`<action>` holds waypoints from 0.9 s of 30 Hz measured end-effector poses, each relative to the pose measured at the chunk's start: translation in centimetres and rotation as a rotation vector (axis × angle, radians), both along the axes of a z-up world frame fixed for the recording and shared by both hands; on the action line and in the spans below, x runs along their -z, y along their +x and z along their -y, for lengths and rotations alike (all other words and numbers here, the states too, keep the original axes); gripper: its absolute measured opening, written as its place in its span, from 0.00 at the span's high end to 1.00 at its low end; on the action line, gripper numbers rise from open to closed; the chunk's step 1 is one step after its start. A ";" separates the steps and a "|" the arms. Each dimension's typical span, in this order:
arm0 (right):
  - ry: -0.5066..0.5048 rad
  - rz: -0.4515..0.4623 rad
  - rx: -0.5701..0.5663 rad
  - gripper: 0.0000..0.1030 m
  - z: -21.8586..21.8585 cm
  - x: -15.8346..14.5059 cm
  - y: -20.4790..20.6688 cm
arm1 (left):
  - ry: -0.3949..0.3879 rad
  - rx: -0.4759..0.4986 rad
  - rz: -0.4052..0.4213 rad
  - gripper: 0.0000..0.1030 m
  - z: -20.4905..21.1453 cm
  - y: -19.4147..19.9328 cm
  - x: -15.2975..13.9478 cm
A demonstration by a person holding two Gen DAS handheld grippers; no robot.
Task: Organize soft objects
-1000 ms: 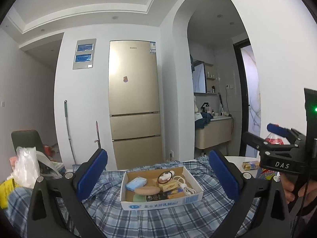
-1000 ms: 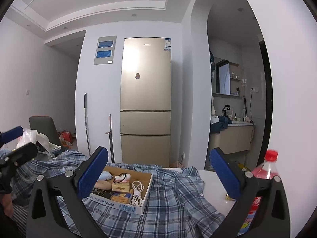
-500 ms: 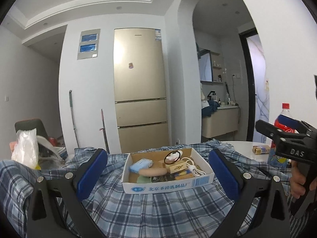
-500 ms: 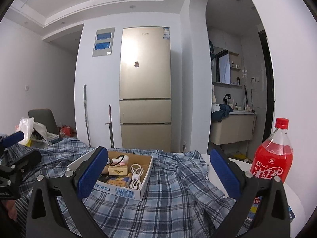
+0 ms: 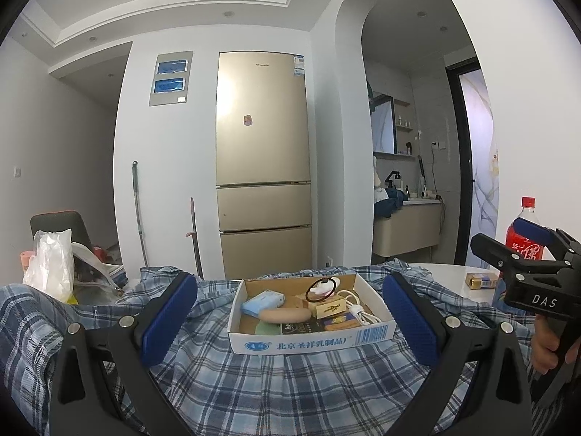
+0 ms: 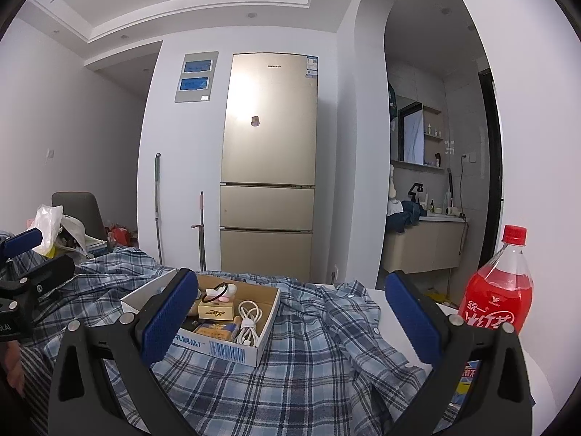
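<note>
A blue plaid shirt (image 5: 290, 381) lies spread over a white table; it also shows in the right wrist view (image 6: 312, 370). A white cardboard box (image 5: 308, 339) full of small items sits on the shirt, and shows in the right wrist view (image 6: 225, 348). My left gripper (image 5: 290, 316) is open and empty, just in front of the box. My right gripper (image 6: 290, 309) is open and empty, over the shirt to the right of the box. It also appears at the right edge of the left wrist view (image 5: 523, 250).
A red soda bottle (image 6: 497, 298) stands on the white table (image 6: 385, 305) at the right. A small yellow box (image 5: 481, 280) lies beside it. A white plastic bag (image 5: 51, 265) and a chair (image 6: 80, 210) are at the far left. A fridge (image 5: 265, 167) stands behind.
Both grippers have tilted downward, so the shirt and box rose in view and look nearer. Both stay open.
</note>
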State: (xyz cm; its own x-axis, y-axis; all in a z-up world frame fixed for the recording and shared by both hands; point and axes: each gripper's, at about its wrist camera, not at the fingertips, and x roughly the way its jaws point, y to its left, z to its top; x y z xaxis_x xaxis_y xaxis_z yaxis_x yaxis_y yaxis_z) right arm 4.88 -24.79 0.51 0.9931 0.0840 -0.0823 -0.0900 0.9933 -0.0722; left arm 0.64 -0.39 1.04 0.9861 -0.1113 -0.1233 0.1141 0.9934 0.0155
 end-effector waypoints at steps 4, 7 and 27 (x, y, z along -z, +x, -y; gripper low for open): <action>0.000 -0.002 -0.002 0.00 0.0 0.0 0.0 | -0.004 -0.002 -0.009 0.00 0.0 0.2 0.1; 0.004 -0.004 -0.002 0.00 0.0 0.0 -0.1 | -0.009 -0.002 -0.025 0.00 -0.1 0.5 0.2; 0.021 -0.007 0.000 0.00 0.4 -0.1 -0.1 | -0.003 -0.017 -0.029 0.00 -0.2 0.4 0.2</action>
